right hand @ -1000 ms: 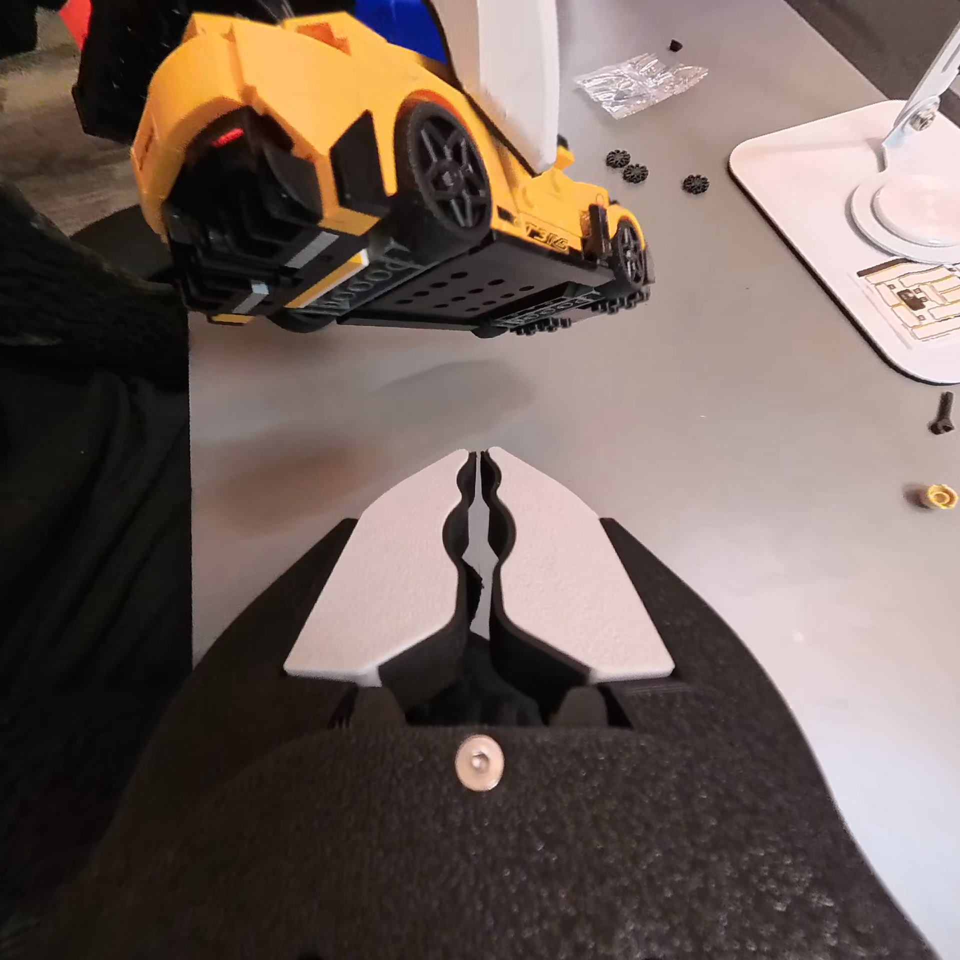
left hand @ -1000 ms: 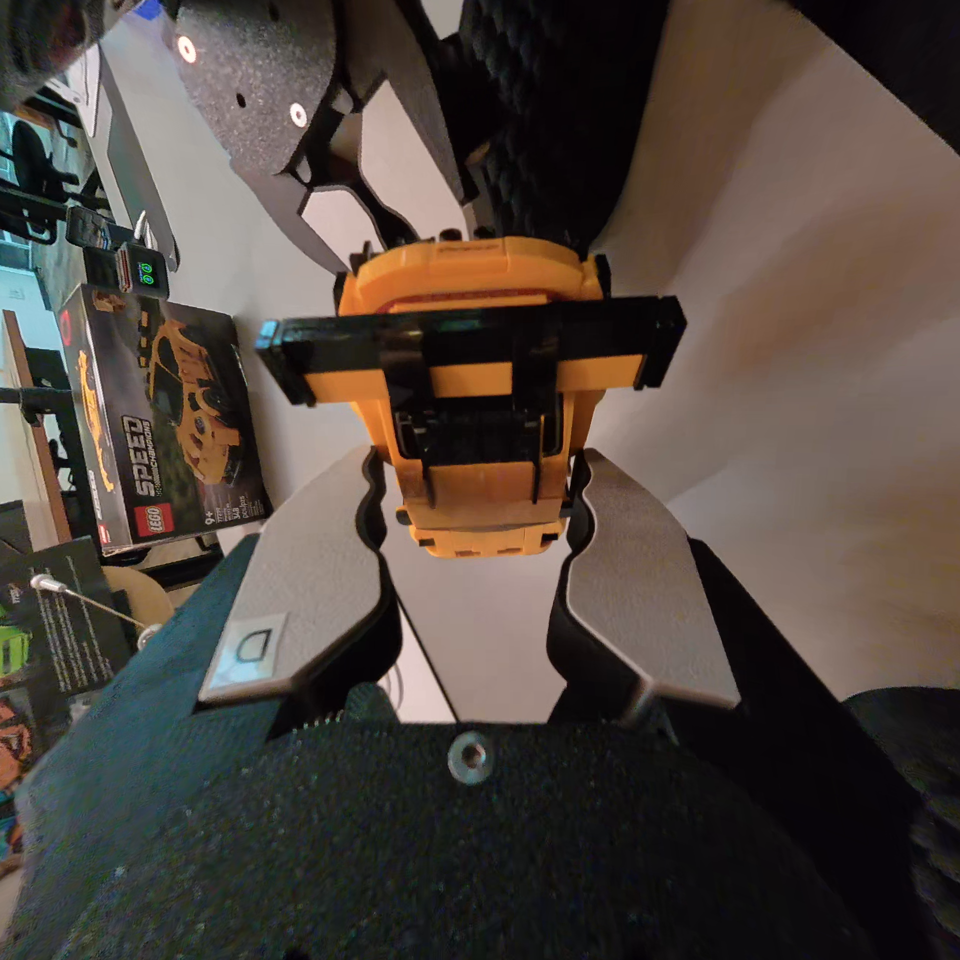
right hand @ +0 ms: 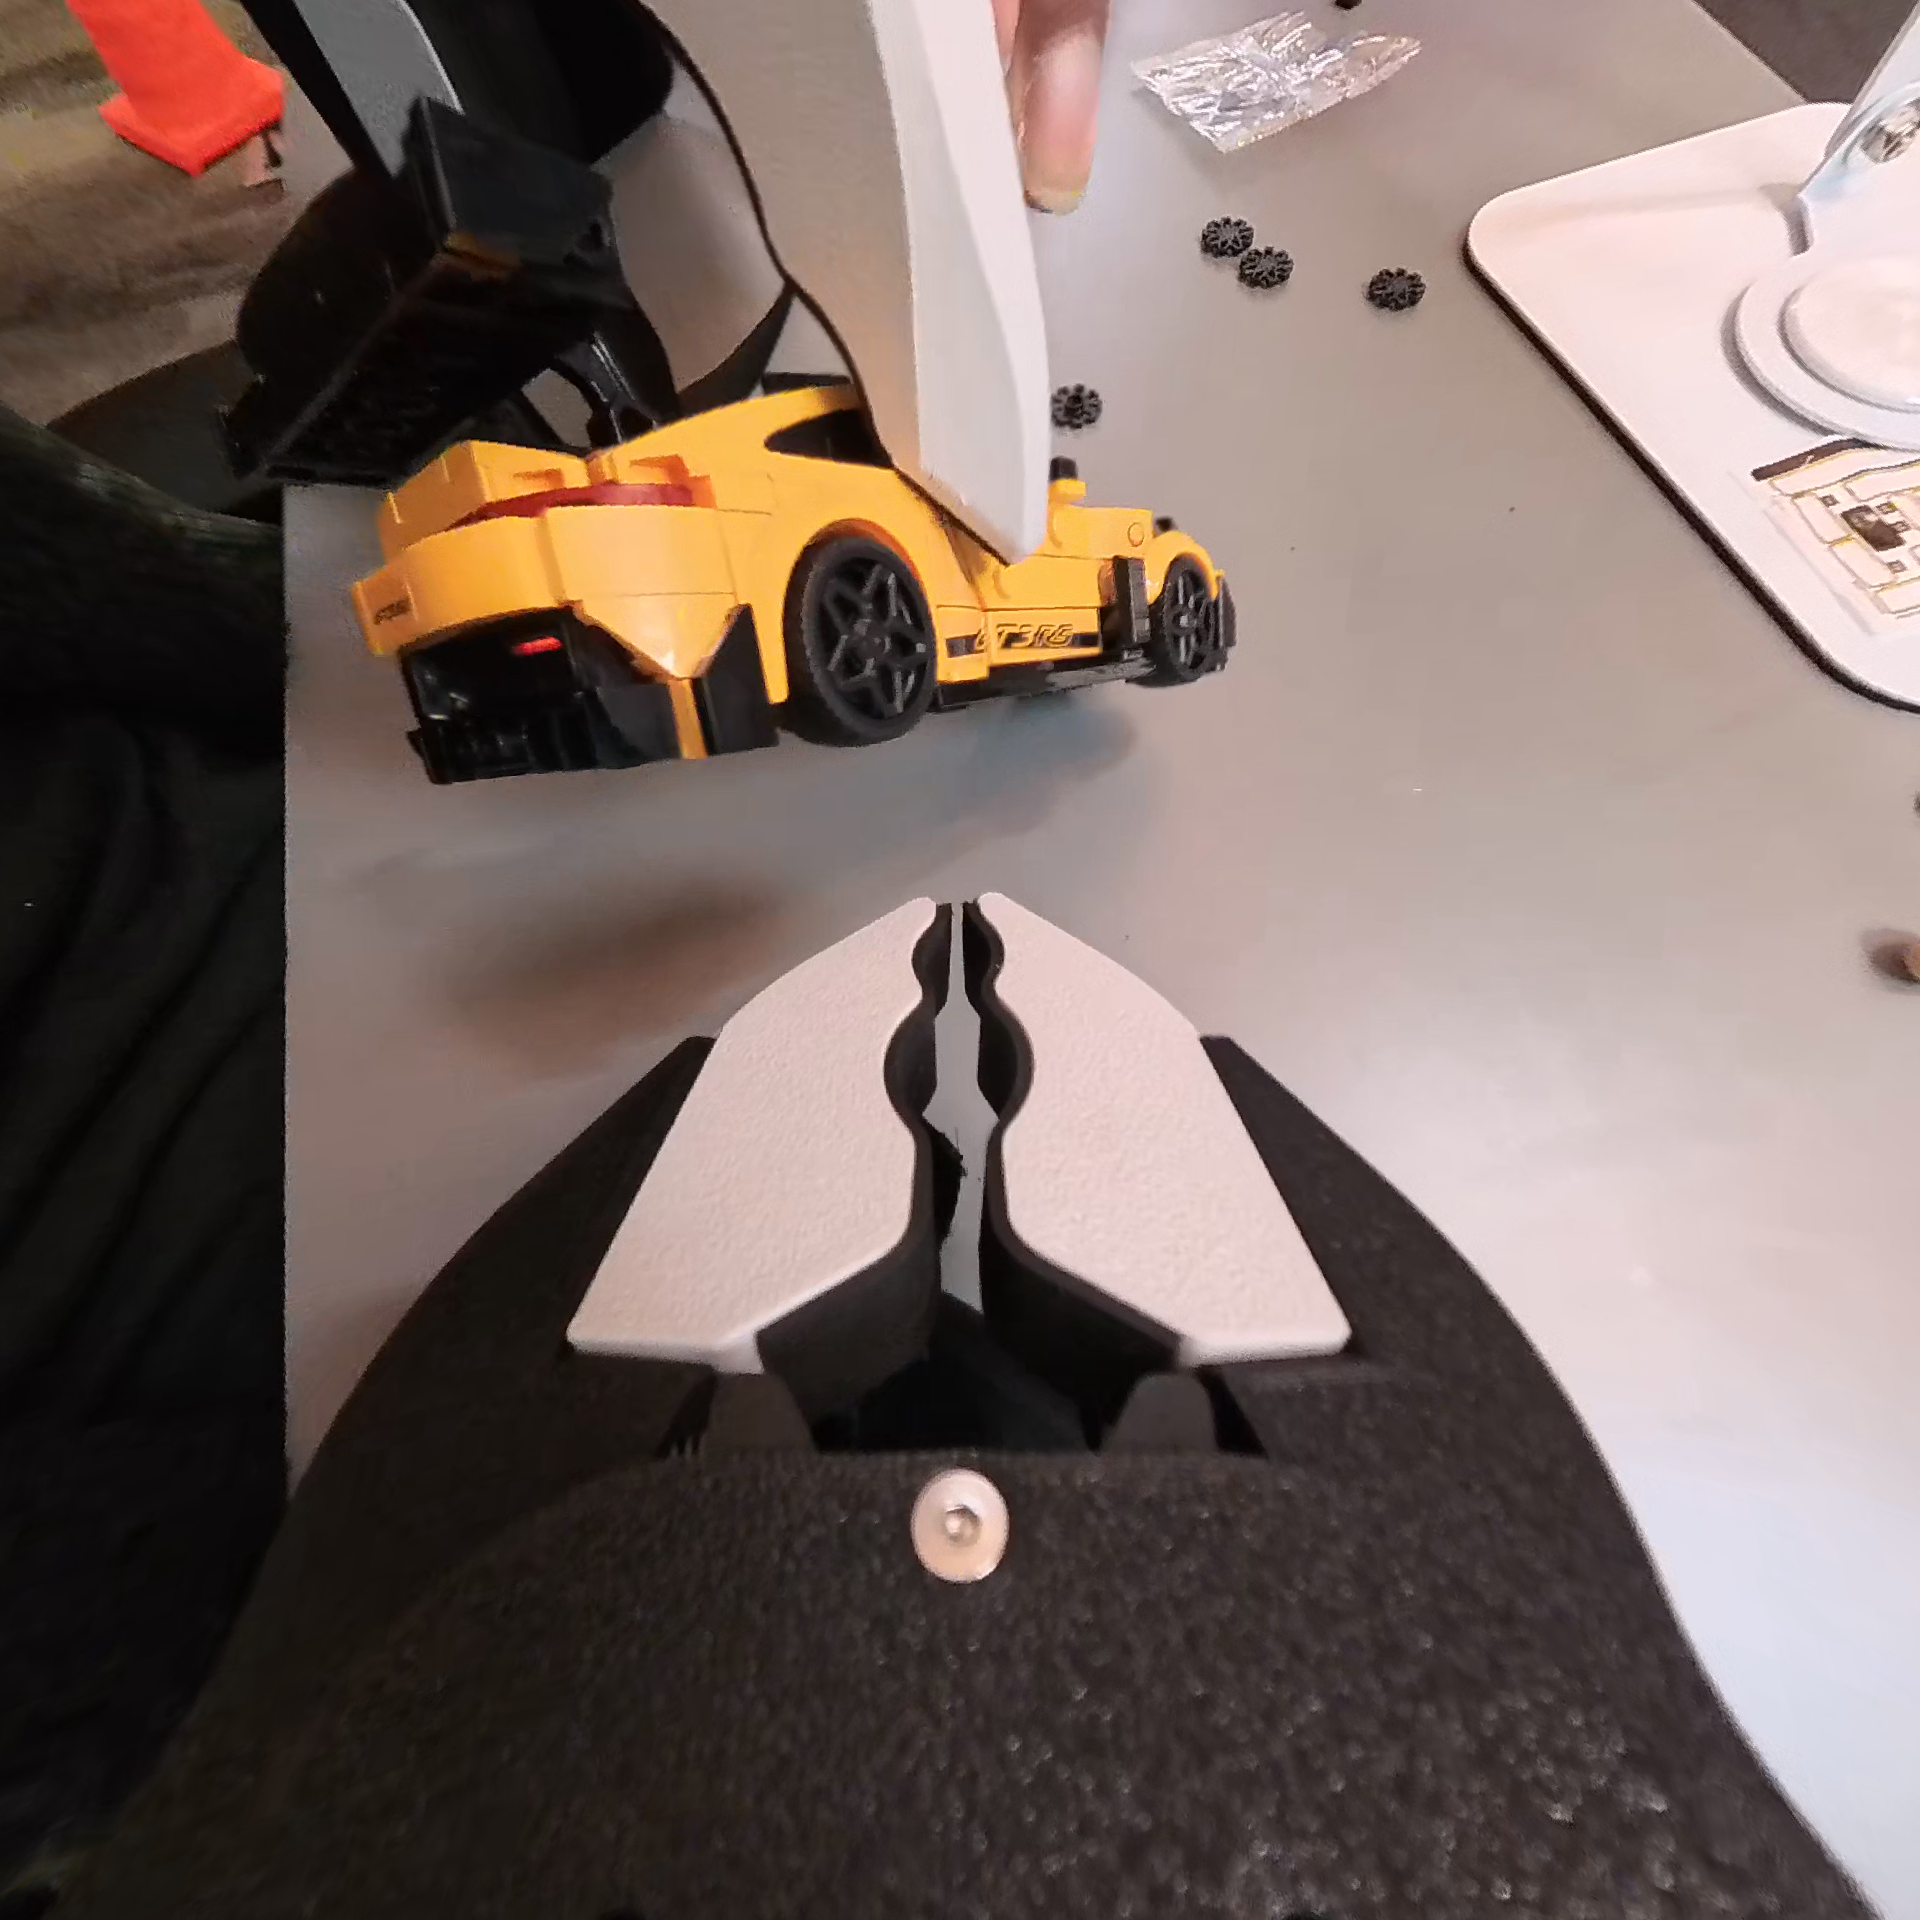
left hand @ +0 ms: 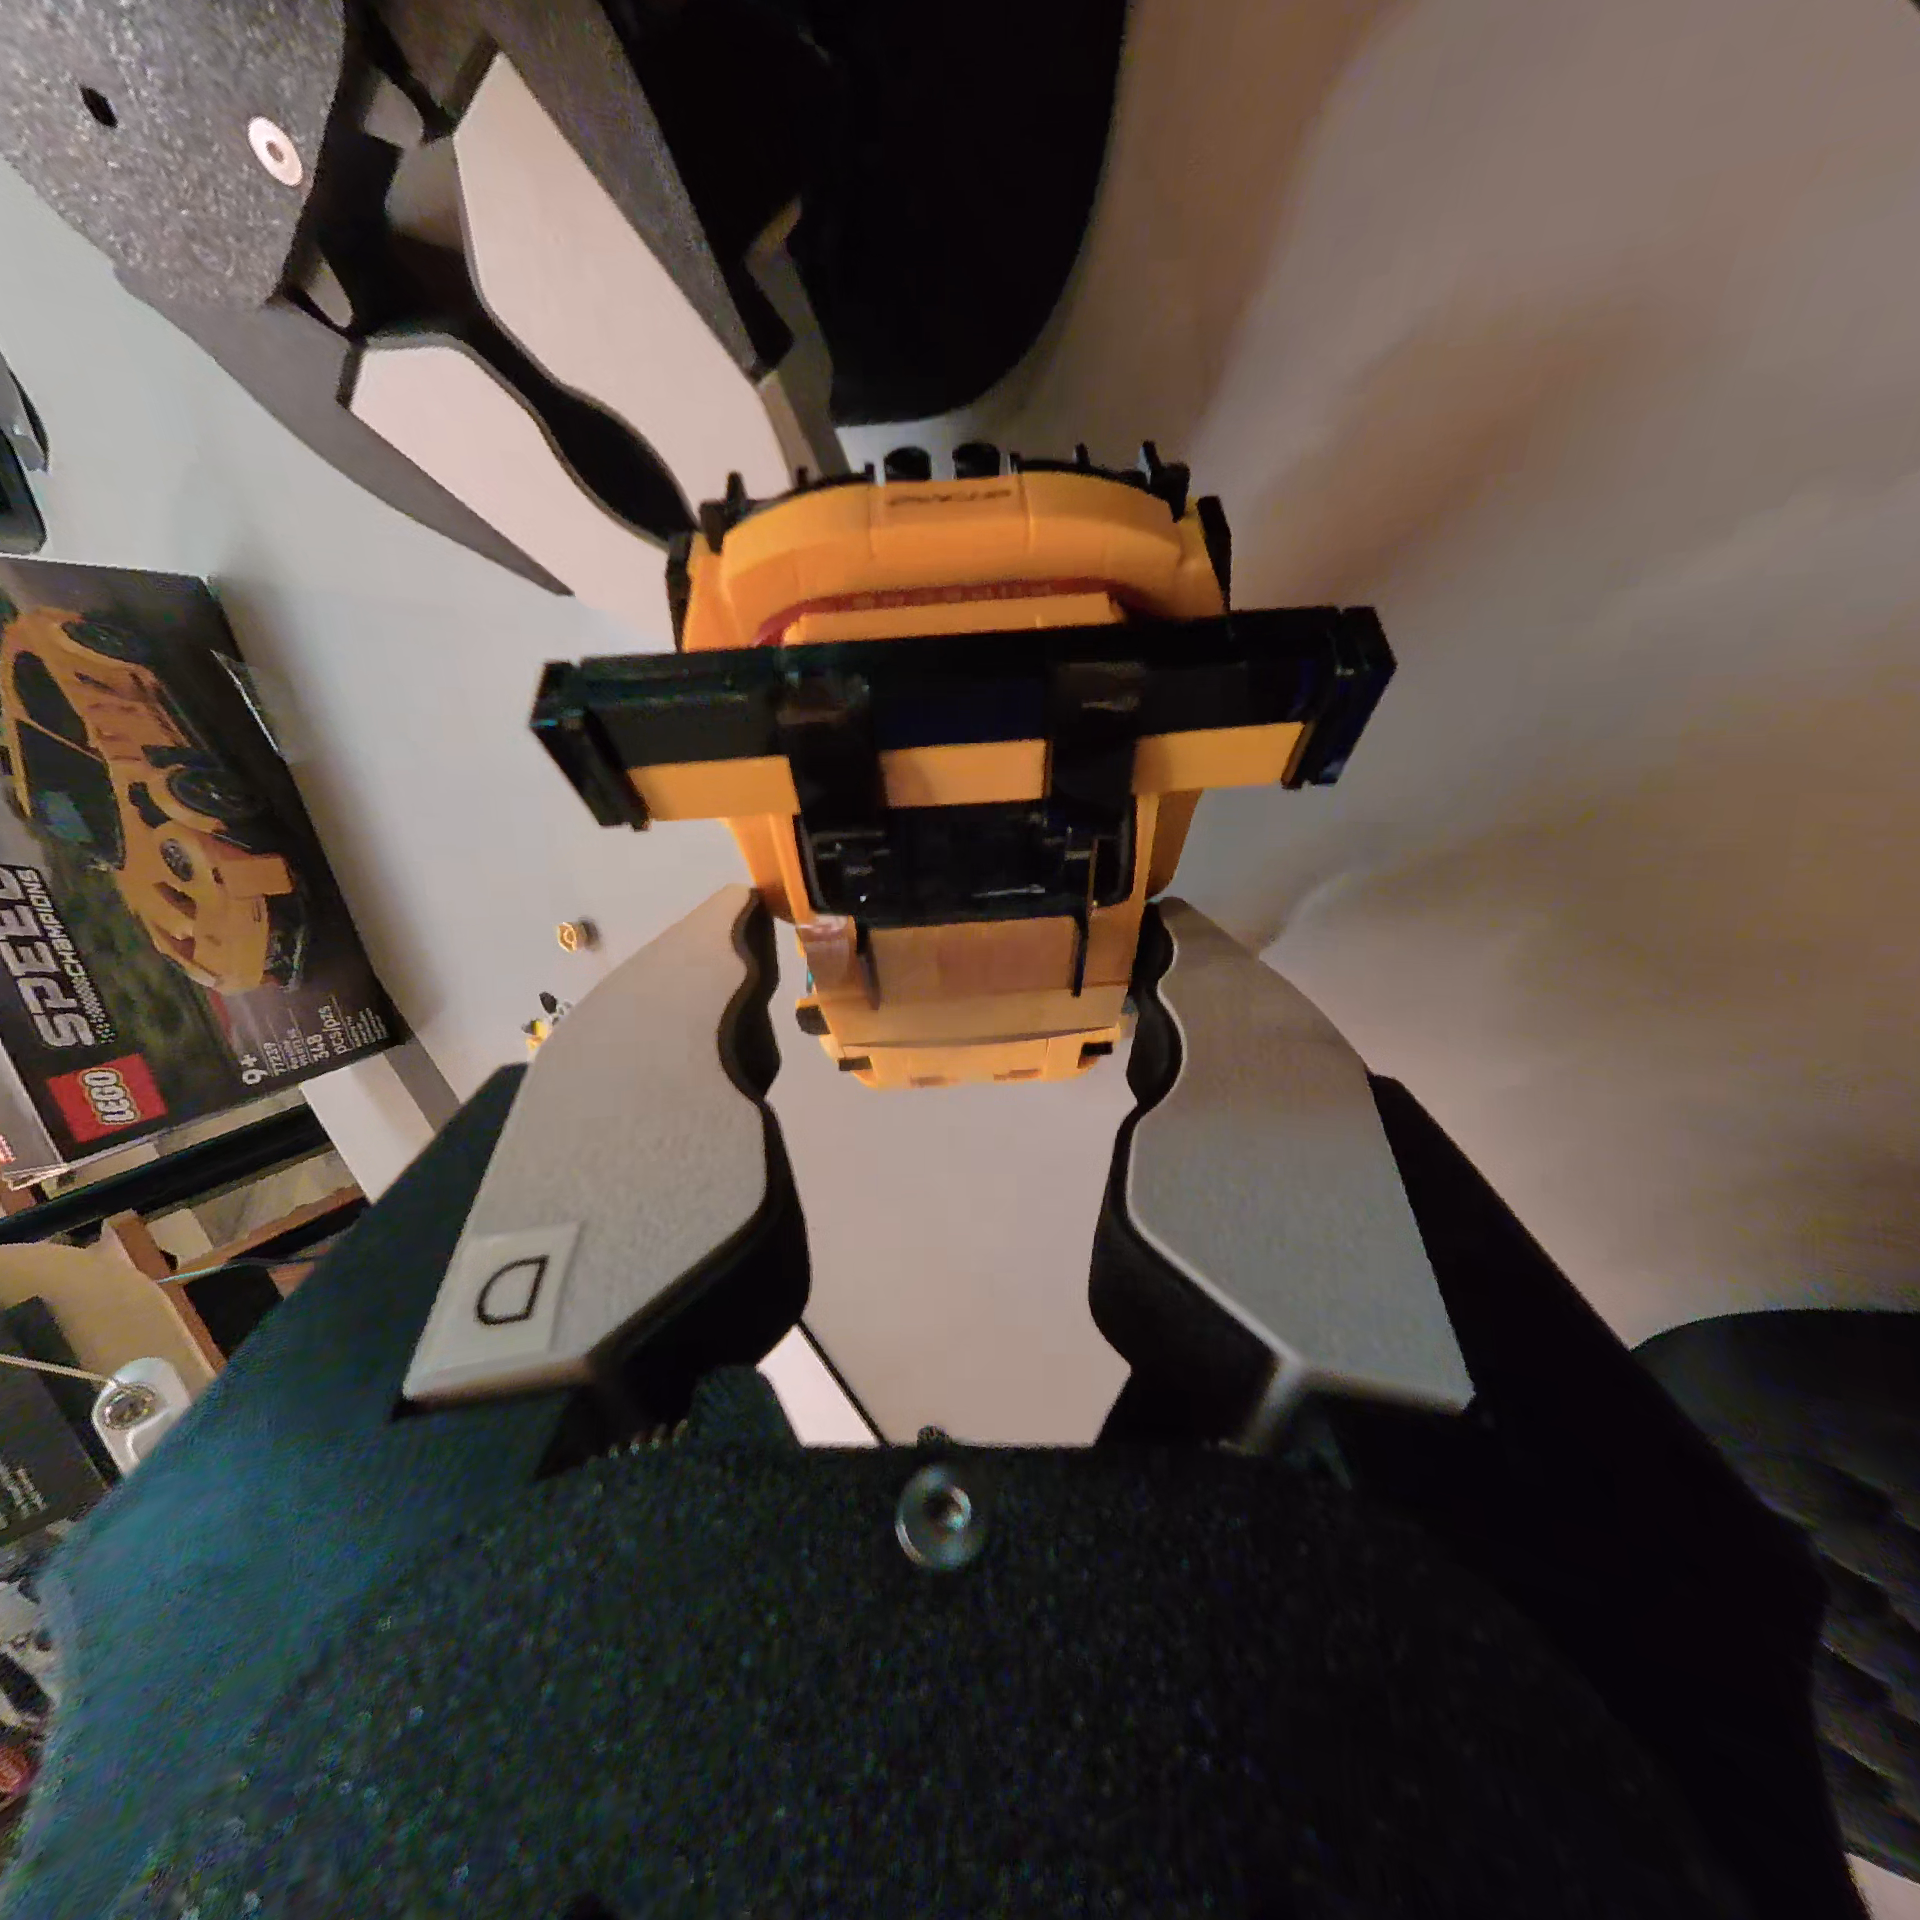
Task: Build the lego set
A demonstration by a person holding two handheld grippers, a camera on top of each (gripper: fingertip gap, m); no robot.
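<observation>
While the grey tabletop (right hand: 1351, 935) fills the frame, we grip the yellow car (right hand: 790, 592) at upper left with our left gripper (left hand: 951, 997), wheels seemingly just down; our right gripper (right hand: 958, 920), fingers closed and empty, must next fetch loose black pieces (right hand: 1247, 255)

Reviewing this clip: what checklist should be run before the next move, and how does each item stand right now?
1. Left tool grips the yellow car: ok, its fingers press both sides of the body.
2. Right tool is free: ok, shut with nothing between its fingers.
3. Car's wheels rest on the table: cannot tell; a shadow lies beneath and the rear looks raised.
4. Space between right tool and the car's rear is free: ok, only bare table shows.
5. Loose black round pieces are out of the way: ok, they lie beyond the car, apart from it.
</observation>
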